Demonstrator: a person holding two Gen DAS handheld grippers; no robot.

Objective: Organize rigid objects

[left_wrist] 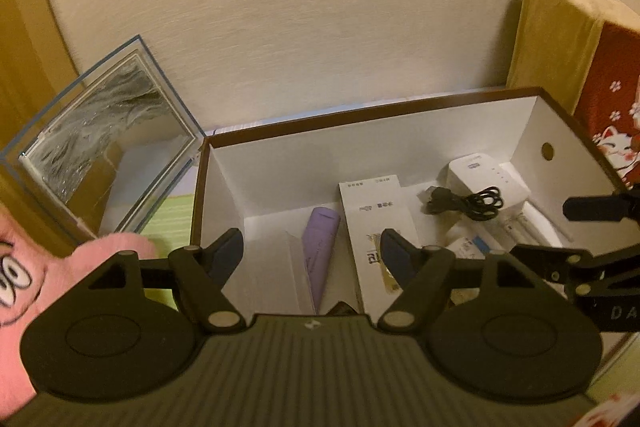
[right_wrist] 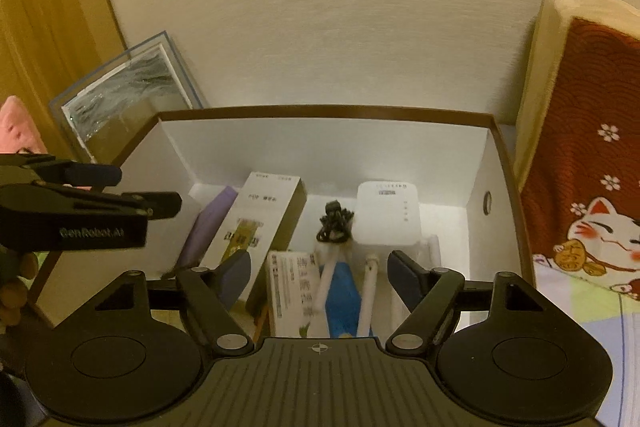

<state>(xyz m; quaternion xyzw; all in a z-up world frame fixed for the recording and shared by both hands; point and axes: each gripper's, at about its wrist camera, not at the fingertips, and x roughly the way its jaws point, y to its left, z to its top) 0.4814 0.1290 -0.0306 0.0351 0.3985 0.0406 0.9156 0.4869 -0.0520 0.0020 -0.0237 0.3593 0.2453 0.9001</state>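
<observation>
Both grippers, left (left_wrist: 312, 255) and right (right_wrist: 318, 275), gape empty over box (right_wrist: 320, 113); crowded together, arms may collide.

box labels (right_wrist: 256, 211) unreadable, cat cushion (right_wrist: 592, 227) cropped

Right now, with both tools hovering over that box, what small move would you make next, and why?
Probably lift both away from the box. The left gripper and right gripper stand open and empty, and the purple case, carton, cable and white plug-in unit already lie inside.
</observation>
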